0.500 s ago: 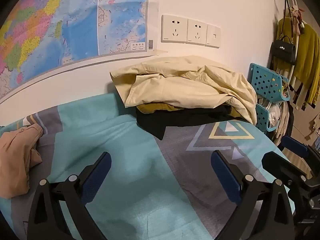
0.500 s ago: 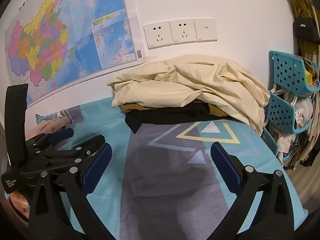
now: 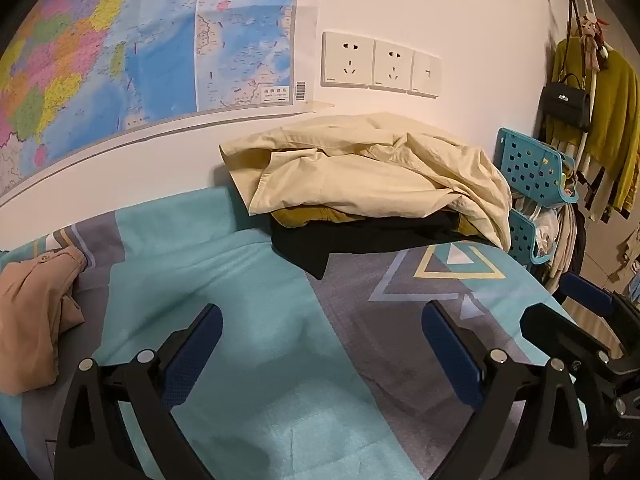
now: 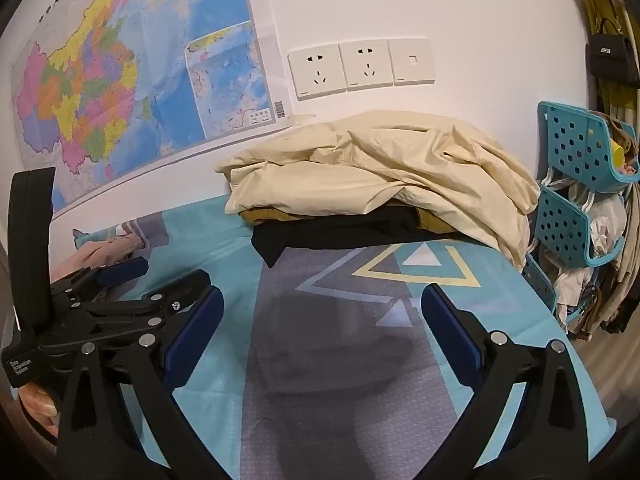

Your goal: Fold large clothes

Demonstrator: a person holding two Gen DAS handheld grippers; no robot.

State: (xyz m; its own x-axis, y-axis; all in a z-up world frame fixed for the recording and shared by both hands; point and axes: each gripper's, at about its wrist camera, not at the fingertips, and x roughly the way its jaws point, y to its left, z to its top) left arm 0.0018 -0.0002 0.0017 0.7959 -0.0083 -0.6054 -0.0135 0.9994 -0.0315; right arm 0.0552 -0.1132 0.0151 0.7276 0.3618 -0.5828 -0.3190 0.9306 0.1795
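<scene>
A pile of clothes lies against the wall at the far side of the bed: a cream garment on top, a mustard one under it, a black one at the bottom. A tan-pink garment lies crumpled at the left. My left gripper is open and empty above the bedspread. My right gripper is open and empty, to the right of the left one. Each gripper shows at the edge of the other's view.
The bed has a teal and grey patterned cover. A map and wall sockets are on the wall behind. Blue plastic baskets and hanging clothes with a black bag stand at the right.
</scene>
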